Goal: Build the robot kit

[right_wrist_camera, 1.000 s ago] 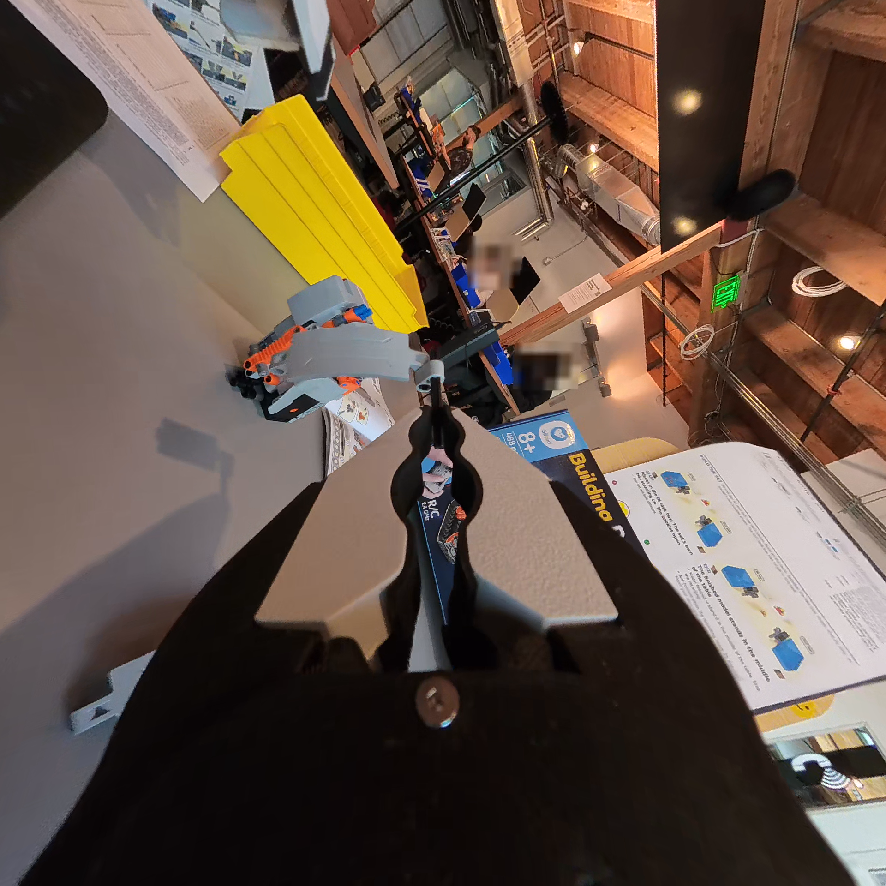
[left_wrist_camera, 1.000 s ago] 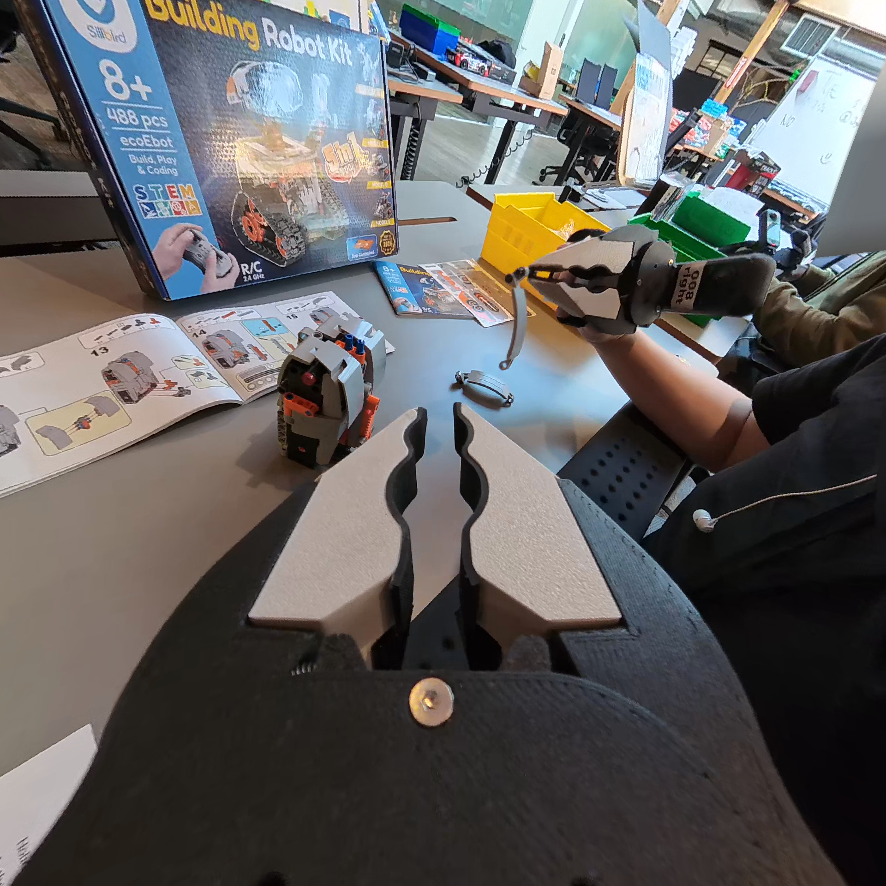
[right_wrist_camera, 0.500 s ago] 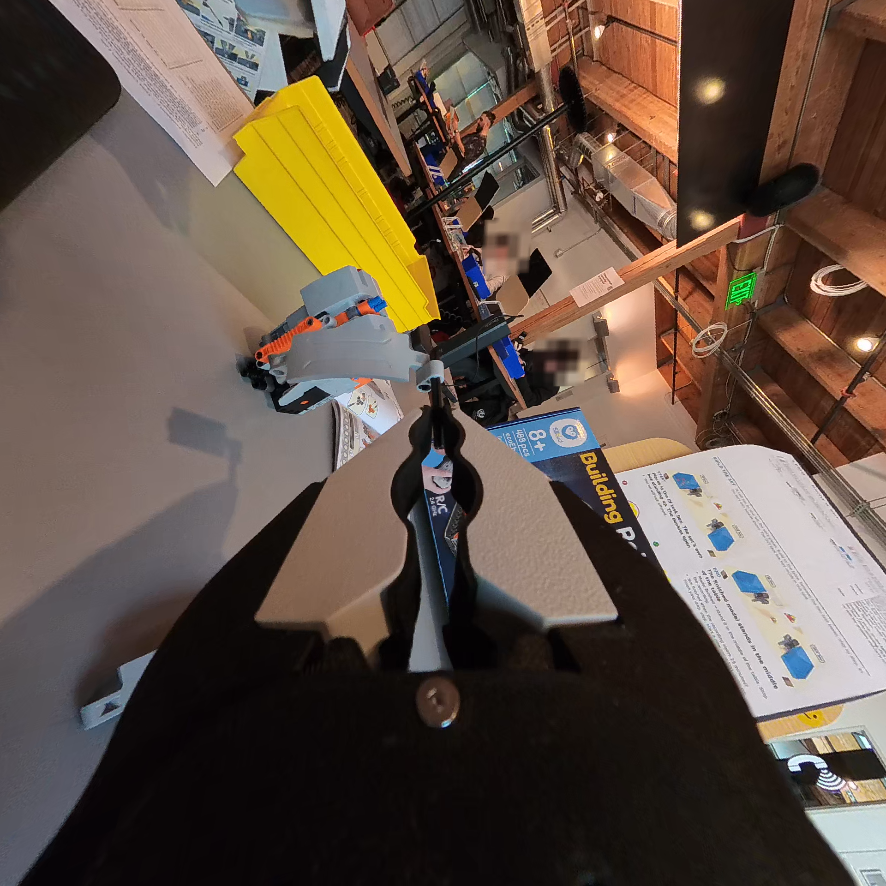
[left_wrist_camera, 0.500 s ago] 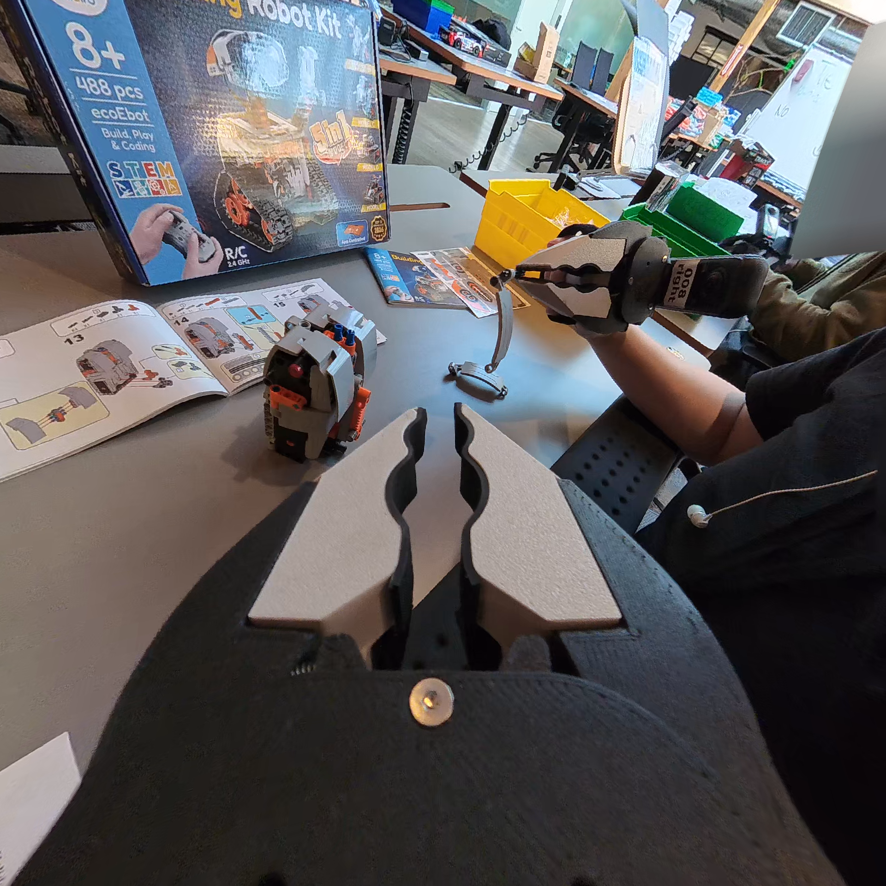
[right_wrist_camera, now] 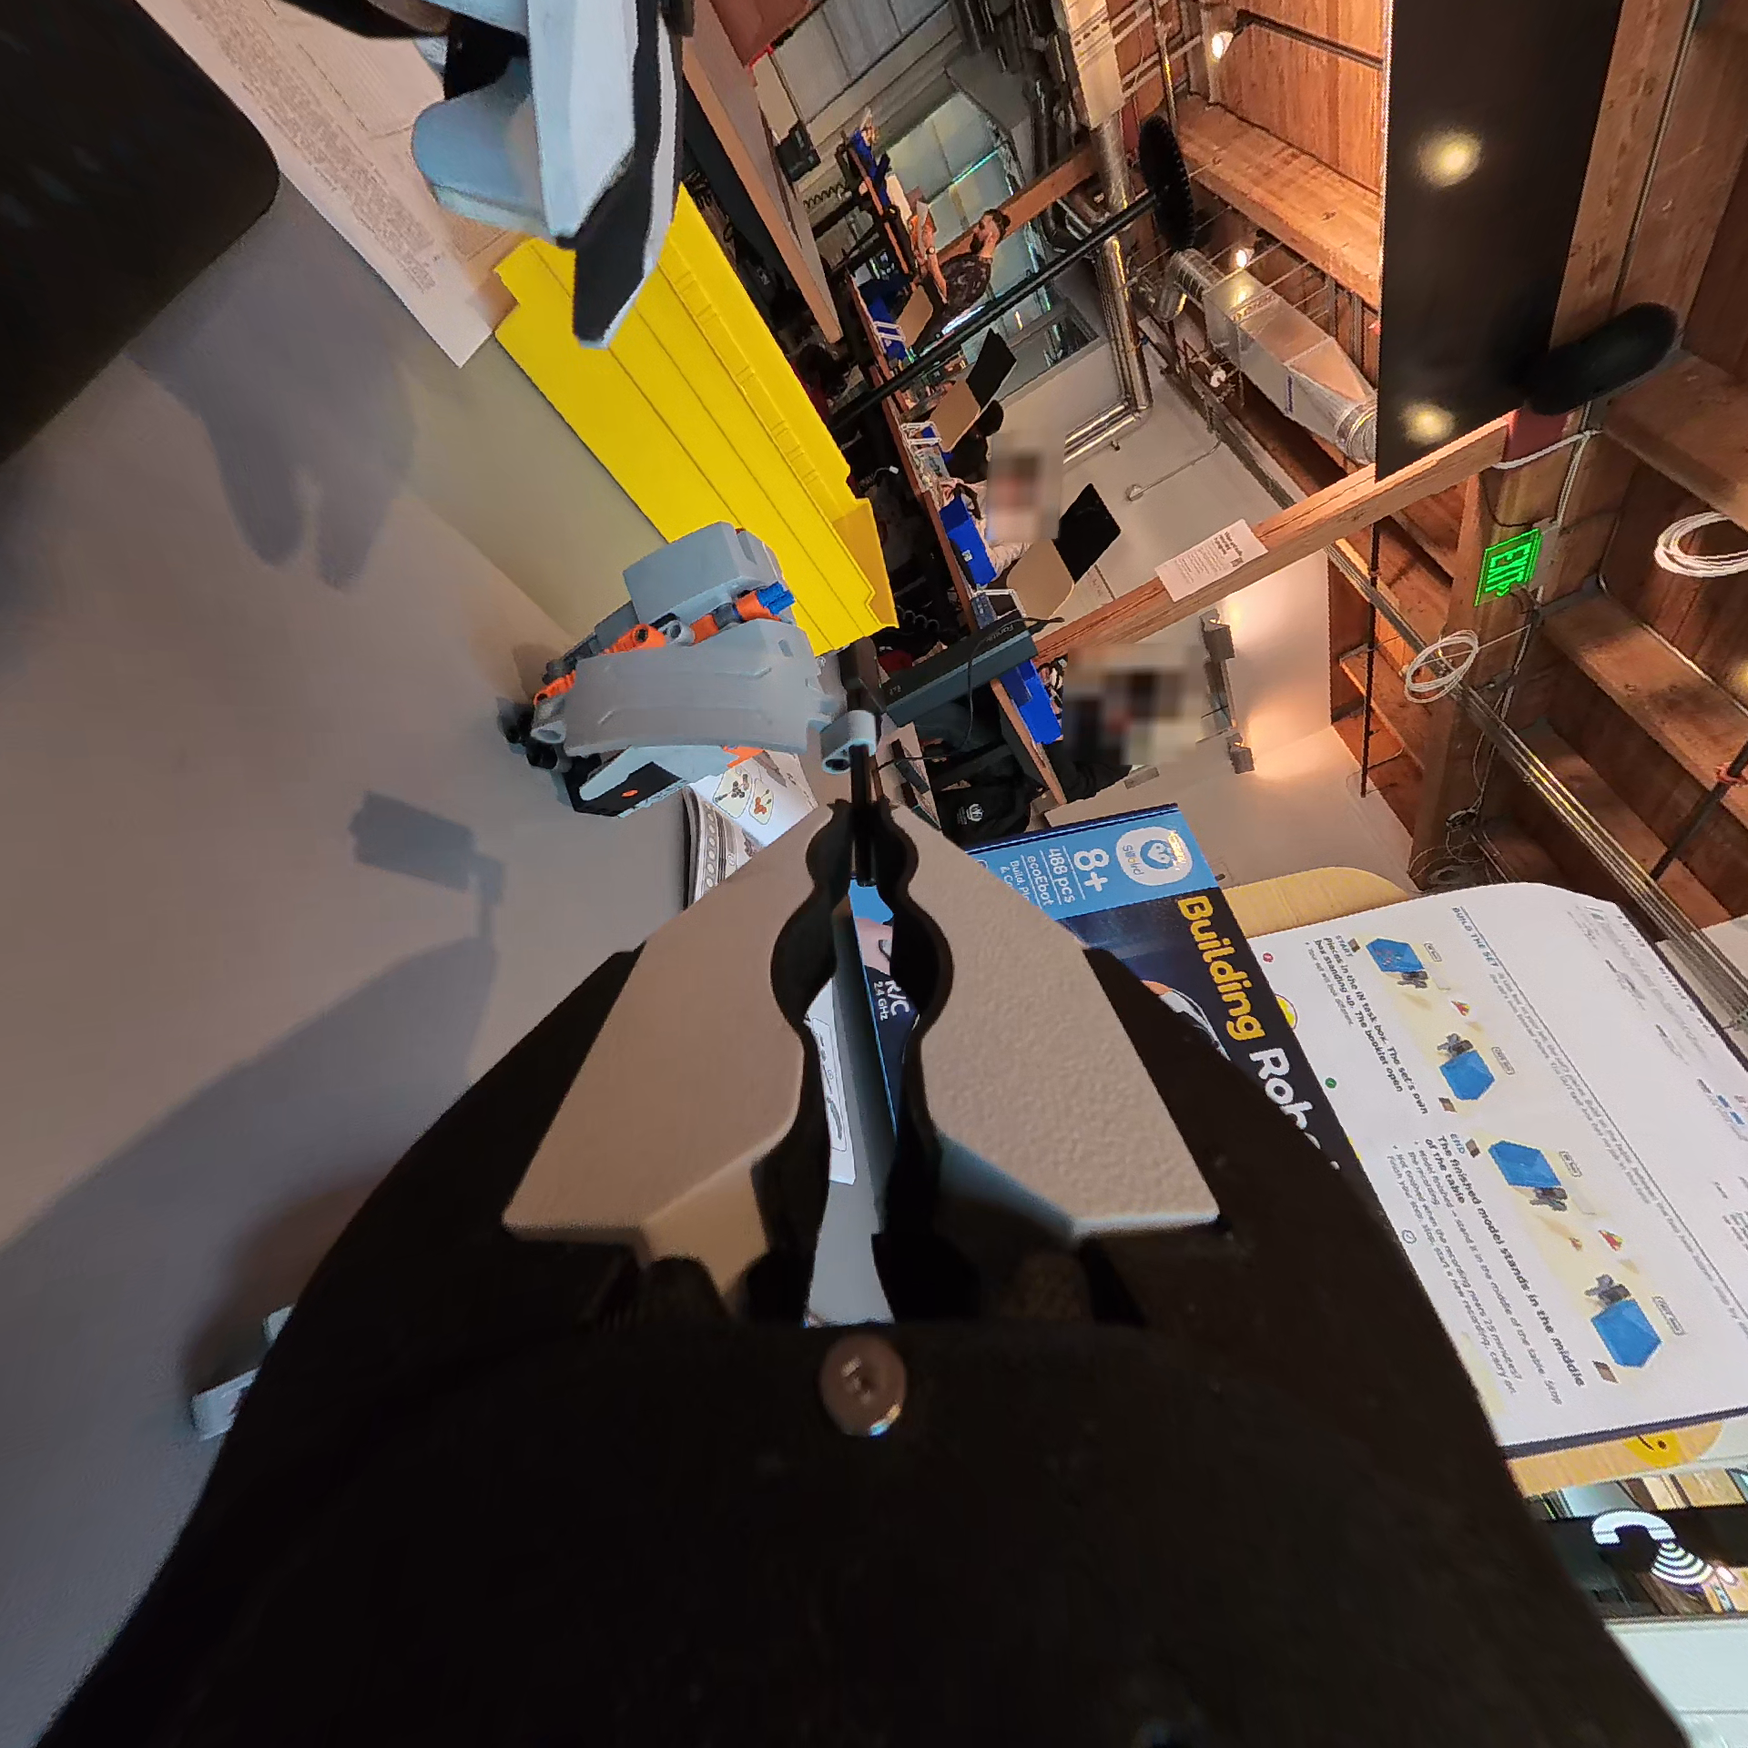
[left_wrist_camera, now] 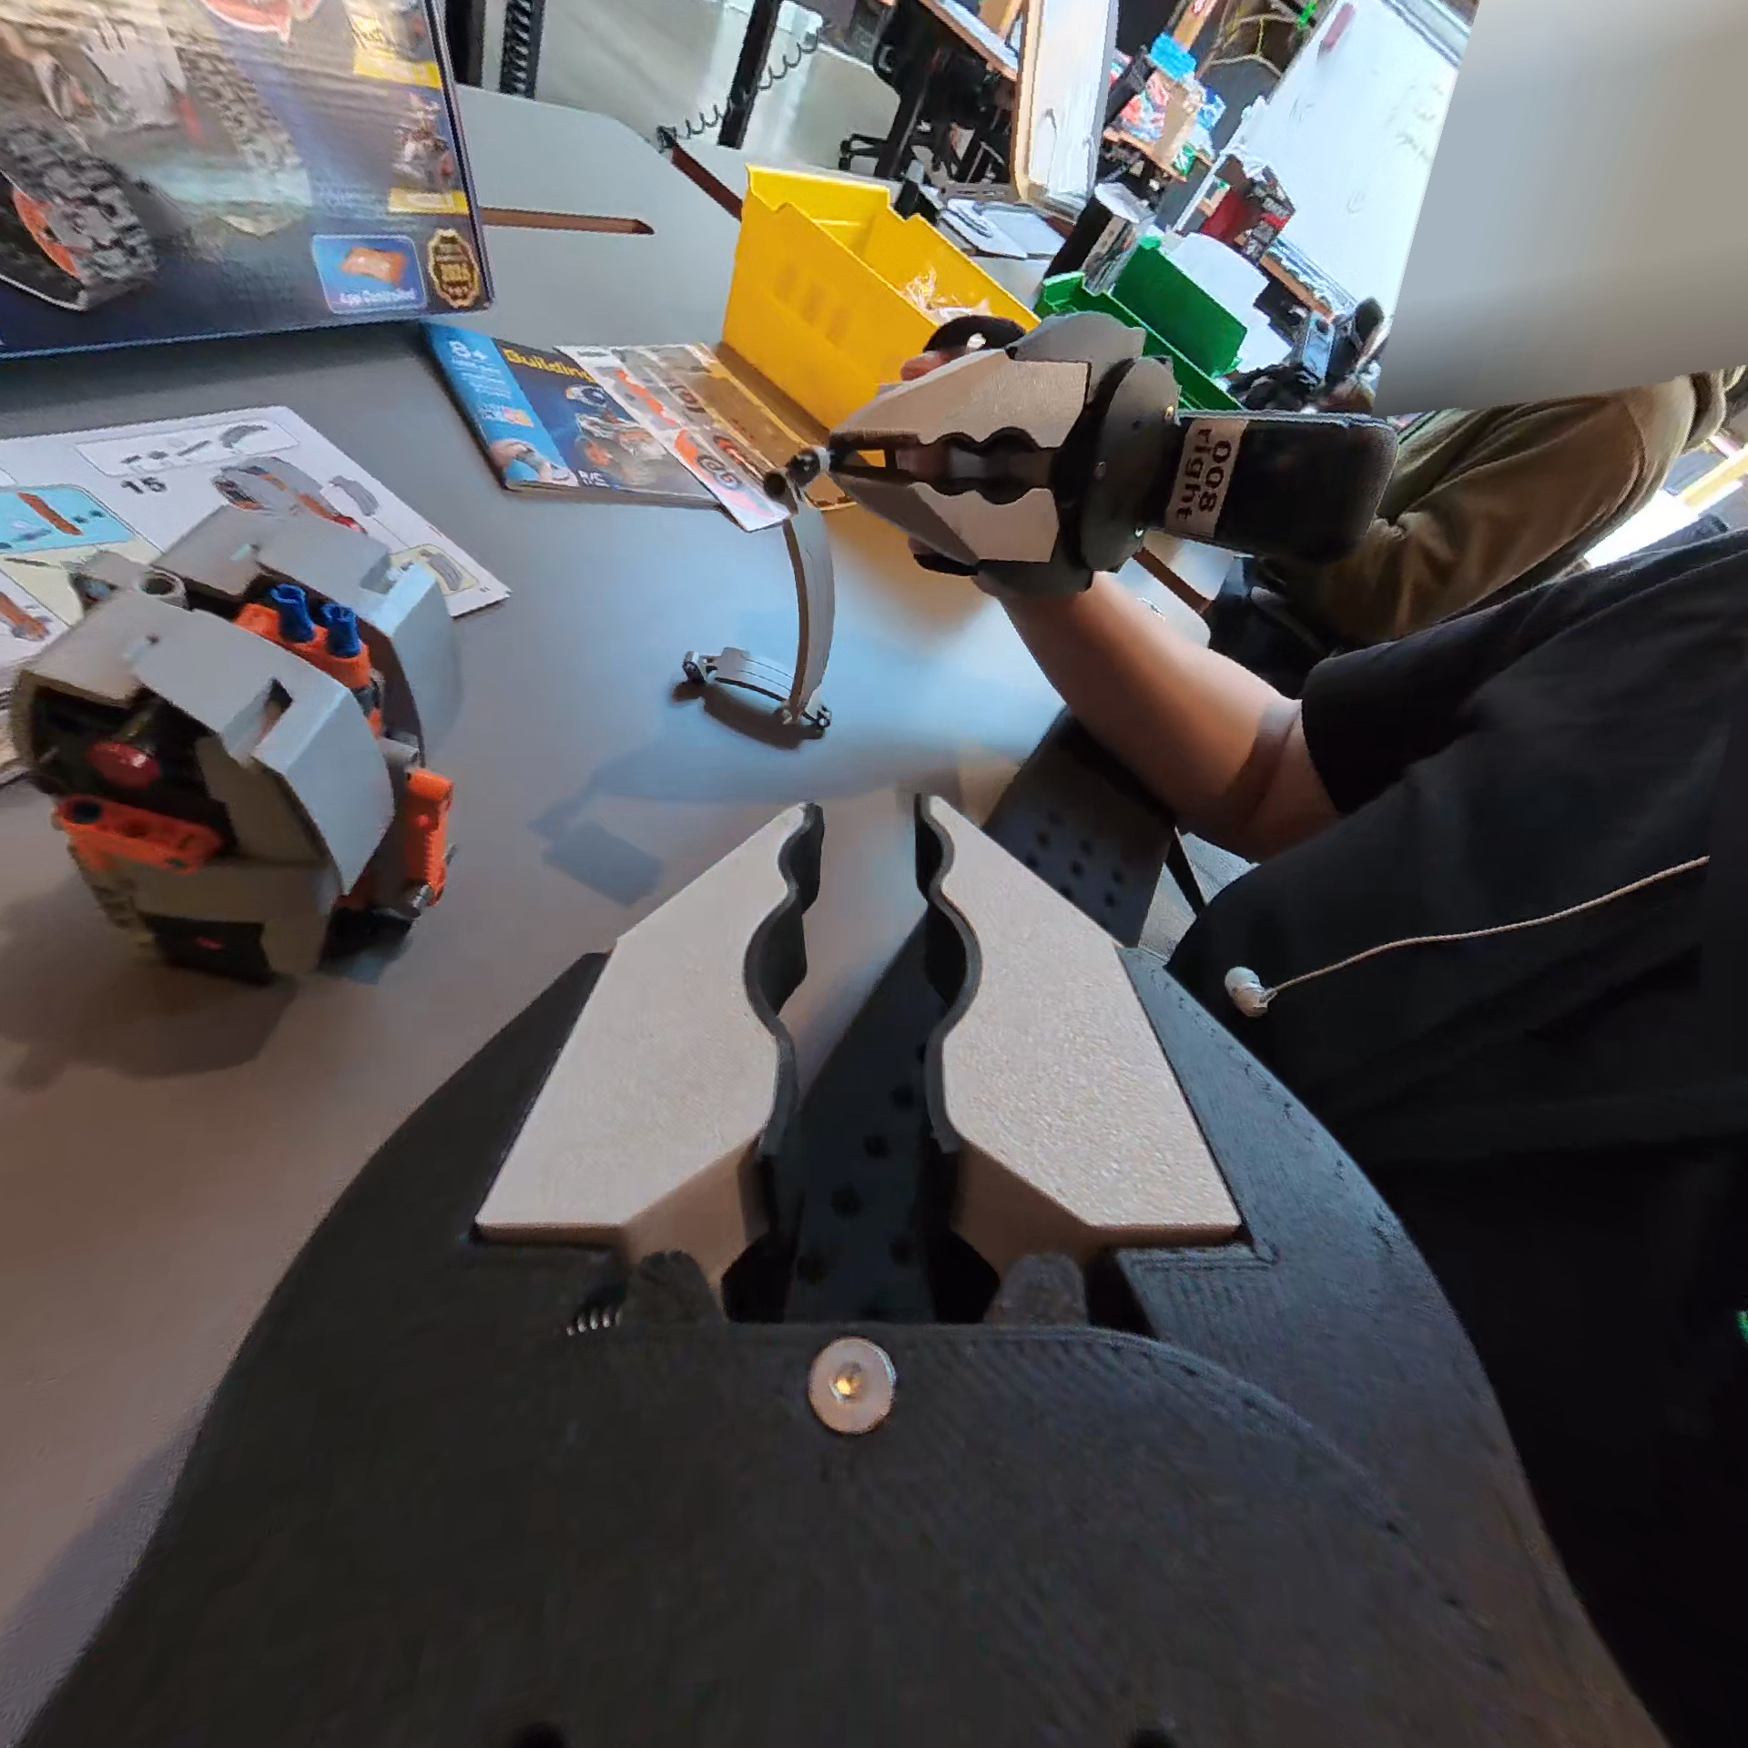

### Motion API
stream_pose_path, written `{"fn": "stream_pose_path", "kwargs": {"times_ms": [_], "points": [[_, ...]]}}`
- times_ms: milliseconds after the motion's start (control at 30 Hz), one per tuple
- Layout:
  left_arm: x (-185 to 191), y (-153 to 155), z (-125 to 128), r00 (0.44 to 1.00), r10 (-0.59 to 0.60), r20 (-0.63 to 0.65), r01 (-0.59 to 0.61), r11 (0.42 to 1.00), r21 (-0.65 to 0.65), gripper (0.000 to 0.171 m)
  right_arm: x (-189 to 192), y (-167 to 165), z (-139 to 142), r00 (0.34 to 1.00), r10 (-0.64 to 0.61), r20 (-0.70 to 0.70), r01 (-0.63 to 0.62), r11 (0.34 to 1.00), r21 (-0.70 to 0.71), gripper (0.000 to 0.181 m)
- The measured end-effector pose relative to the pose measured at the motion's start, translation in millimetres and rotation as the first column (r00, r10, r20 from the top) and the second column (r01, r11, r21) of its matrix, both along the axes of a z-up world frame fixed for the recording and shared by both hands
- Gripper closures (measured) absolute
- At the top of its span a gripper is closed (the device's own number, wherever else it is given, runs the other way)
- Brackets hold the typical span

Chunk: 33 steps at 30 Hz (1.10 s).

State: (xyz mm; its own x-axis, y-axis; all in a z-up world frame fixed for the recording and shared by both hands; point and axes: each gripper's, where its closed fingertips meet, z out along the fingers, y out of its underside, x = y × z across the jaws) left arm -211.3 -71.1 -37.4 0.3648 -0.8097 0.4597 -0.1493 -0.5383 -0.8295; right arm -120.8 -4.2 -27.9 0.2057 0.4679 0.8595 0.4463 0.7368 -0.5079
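My right gripper (left_wrist_camera: 832, 463) is shut on a black pin at the top of a curved grey panel (left_wrist_camera: 815, 605). The panel hangs down, and its lower end meets a second curved grey piece (left_wrist_camera: 747, 673) lying on the grey table (left_wrist_camera: 615, 586). In the right wrist view the gripper (right_wrist_camera: 856, 823) holds the panel (right_wrist_camera: 681, 705) in front of the part-built grey, orange and blue model (right_wrist_camera: 705, 568). My left gripper (left_wrist_camera: 868, 823) is open and empty, low over the table's near edge. The model (left_wrist_camera: 236, 757) stands to its left. The left gripper's fingers (right_wrist_camera: 586, 142) also show at the top of the right wrist view.
The blue kit box (left_wrist_camera: 236, 161) stands at the back, with an open instruction booklet (left_wrist_camera: 189, 463) and a small booklet (left_wrist_camera: 549, 416) before it. A yellow bin (left_wrist_camera: 832, 274) and a green bin (left_wrist_camera: 1163, 303) sit at the right. A person's forearm (left_wrist_camera: 1182, 719) crosses the table edge. Tip to tip, the grippers are about 12 centimetres apart.
My right gripper has lowered the hanging panel until its end reaches the piece on the table. My left gripper has moved closer and its jaws stand a little wider apart.
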Motion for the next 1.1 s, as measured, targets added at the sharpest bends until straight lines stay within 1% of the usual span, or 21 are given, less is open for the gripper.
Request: {"fn": "stream_pose_path", "kwargs": {"times_ms": [100, 233, 433, 1100], "points": [[2, 1, -7, 1.0, -0.003, -0.017, 0.003, 1.0, -0.013, 0.154, -1, 0, -1, 1.0, -0.001, 0.006, 0.001, 1.0, 0.002, 0.179], [7, 0, -10, 1.0, -0.014, 0.011, 0.014, 0.999, -0.043, 0.154, -1, 1, -3, 1.0, -0.003, 0.013, 0.003, 1.0, -0.004, 0.179], [13, -4, -19, 0.999, -0.035, 0.014, 0.036, 0.997, -0.074, 0.154, 0, 3, -6, 1.0, -0.009, 0.021, 0.009, 1.0, -0.014, 0.179], [14, -4, -23, 0.999, -0.039, 0.02, 0.041, 0.995, -0.092, 0.153, 0, 5, -9, 0.999, -0.024, 0.045, 0.025, 1.0, -0.007, 0.179]]}}
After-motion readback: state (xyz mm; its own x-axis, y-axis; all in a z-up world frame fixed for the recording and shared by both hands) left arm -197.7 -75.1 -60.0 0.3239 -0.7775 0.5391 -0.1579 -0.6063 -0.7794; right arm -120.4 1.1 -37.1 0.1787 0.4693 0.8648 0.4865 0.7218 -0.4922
